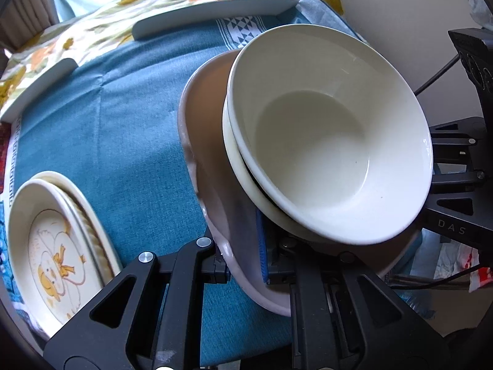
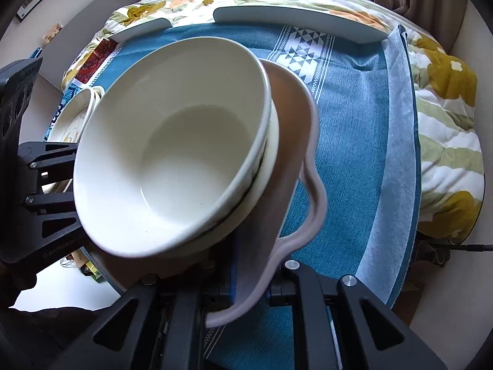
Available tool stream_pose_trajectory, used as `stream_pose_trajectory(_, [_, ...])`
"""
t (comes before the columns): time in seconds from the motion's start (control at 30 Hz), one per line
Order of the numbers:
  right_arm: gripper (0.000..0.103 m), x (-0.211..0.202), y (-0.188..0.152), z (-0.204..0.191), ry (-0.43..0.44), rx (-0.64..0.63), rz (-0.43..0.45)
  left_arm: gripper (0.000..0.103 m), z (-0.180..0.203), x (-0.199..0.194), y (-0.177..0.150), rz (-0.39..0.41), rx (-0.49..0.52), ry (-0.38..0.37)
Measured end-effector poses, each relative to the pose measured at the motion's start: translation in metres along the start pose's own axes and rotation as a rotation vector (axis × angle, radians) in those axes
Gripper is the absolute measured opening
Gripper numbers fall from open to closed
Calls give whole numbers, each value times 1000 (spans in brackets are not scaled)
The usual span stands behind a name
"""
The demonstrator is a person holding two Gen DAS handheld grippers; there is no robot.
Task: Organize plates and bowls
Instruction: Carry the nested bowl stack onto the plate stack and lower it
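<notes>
**Item: stack of crockery, held at both sides**

- Pink wavy-rimmed plate (image 1: 212,160): bottom of the stack, over the blue cloth (image 1: 101,117) on the worktop. It looks tilted; whether it is lifted clear or touching the cloth cannot be told. Glazed ceramic by the look of it: stiff, probably heavy with its load, slick and breakable.
- Two white bowls, nested, sit on the plate: upper white bowl (image 1: 326,141) inside a lower white bowl (image 1: 243,169) of which only the rim shows. Nothing fixes them to the plate; on a glazed slope they could slide or rattle.
- Left gripper (image 1: 246,265): jaws narrow, pinched on the near rim of the pink plate, blue pad against the upper face.
- Right gripper (image 2: 249,293): jaws likewise narrow, clamped on the opposite rim.
- Hold advice: the rim is the only graspable part. Two opposed rim grips suit the weight. Keep the plate level so the bowls stay seated, and avoid a hard squeeze on the thin scalloped edge.
- Also present: duck-patterned plate (image 1: 52,246) stacked on another plate, well apart toward the worktop's edge.
- Grey-white curved trays (image 1: 212,12) lie at the far side, on a floral quilt (image 2: 446,141).
</notes>
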State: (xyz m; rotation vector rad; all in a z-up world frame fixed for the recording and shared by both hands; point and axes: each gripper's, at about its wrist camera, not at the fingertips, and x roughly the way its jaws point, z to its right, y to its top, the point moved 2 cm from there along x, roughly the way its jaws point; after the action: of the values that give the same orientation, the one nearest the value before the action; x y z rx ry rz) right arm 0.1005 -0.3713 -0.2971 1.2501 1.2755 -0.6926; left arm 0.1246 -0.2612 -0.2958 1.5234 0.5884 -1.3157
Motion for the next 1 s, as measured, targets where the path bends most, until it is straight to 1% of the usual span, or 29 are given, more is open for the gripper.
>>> stream_pose_trajectory(0.17, [12, -28, 10, -19, -21, -44, 10, 11, -8, -39, -2, 30, -26, 10])
stream_pose_trajectory(0.3, [12, -54, 26, -42, -13, -87, 29, 11, -27, -79, -5, 55, -60, 15])
stream_pose_trajectory(0.4, [12, -69, 37, -64, -13, -116, 45, 11, -47, -108, -11, 75, -63, 32])
stream_pose_trajectory(0.53, [12, -74, 55, -103, -5, -132, 52, 11, -85, -133, -21, 82, -81, 66])
stream_pose_trajectory(0.63, [12, -67, 67, -134, 3, -136, 55, 11, -120, -143, -32, 77, -90, 81])
stream_pose_trajectory(0.77, [12, -45, 82, -178, 33, -97, 50, 11, -167, -143, -48, 45, -74, 101])
stream_pose_trajectory(0.9, [12, -16, 89, -214, 37, -53, 24, 11, -206, -128, -67, -4, -75, 90])
stream_pose_trajectory(1.0, [12, 4, 89, -233, 31, -7, 7, 11, -221, -111, -77, -34, -58, 83])
